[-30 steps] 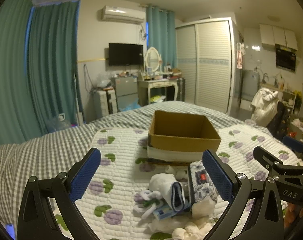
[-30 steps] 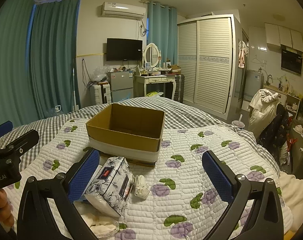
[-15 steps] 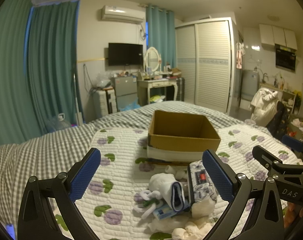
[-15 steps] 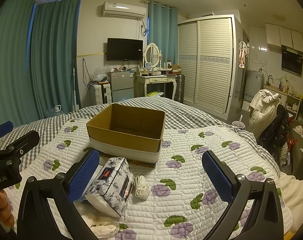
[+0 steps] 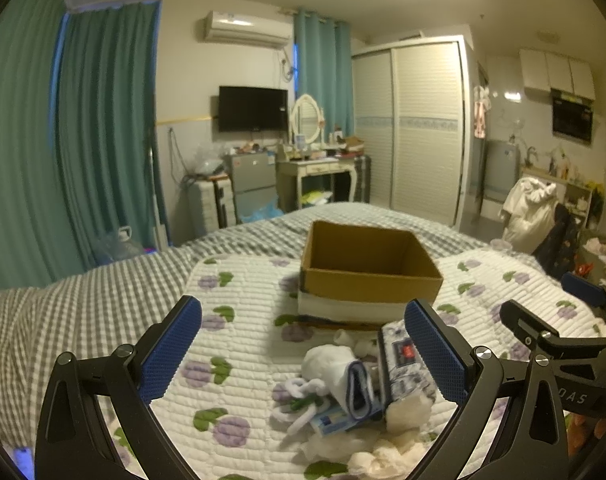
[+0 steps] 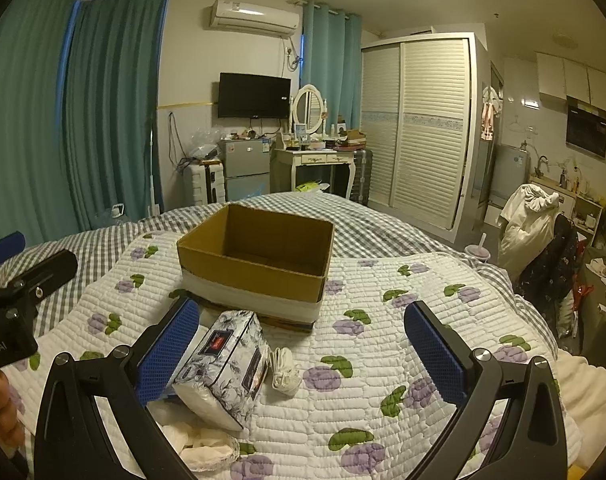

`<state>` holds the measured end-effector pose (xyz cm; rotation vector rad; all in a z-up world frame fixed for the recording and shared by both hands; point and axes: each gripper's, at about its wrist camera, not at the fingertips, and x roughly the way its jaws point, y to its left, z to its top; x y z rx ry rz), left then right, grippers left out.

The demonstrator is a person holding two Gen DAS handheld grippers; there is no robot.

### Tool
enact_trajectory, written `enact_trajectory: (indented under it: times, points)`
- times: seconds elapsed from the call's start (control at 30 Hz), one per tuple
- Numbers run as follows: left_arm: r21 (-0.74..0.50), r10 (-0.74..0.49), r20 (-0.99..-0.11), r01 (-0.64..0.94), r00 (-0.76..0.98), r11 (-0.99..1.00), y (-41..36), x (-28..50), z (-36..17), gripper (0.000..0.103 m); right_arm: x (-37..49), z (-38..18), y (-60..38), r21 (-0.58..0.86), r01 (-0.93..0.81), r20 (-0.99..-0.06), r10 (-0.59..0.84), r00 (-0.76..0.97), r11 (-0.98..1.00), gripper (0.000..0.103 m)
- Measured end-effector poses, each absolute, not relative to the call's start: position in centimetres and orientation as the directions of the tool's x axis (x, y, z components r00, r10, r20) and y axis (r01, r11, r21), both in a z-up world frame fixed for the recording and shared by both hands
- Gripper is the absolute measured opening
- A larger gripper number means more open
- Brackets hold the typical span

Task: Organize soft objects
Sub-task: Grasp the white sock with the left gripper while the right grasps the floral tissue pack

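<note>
A cardboard box [image 5: 370, 264] is set open-topped on the quilted bed [image 5: 239, 344], evidently as the container for the soft things, and nothing can be seen inside it. Just in front of the box a small pile is gathered: a floral tissue pack [image 6: 227, 364], a rolled white cloth [image 5: 335, 368] and a coiled white cord [image 6: 283, 372], all within easy reach. The left gripper [image 5: 303, 360] and the right gripper [image 6: 303, 360] are held above the quilt before the box, fingers spread wide and grasping nothing, probably poised for a first pick.
</note>
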<state>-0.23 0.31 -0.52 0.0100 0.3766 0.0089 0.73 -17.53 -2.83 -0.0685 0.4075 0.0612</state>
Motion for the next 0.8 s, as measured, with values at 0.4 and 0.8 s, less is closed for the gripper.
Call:
enact_trajectory:
  times: [0.4, 0.8]
  points:
    - [0.052, 0.067, -0.547, -0.046, 0.835, 0.998, 2.1, 2.7, -7.3, 0.103, 3.7, -11.4, -12.6, -0.093, -0.227, -0.598, 0.128, 0.791, 0.969, 0.093]
    - [0.064, 0.017, -0.571, 0.024, 0.821, 0.998, 0.9, 3.6, -8.4, 0.102, 6.2, -14.4, -11.8, -0.028, -0.298, -0.646, 0.210, 0.734, 0.954, 0.047]
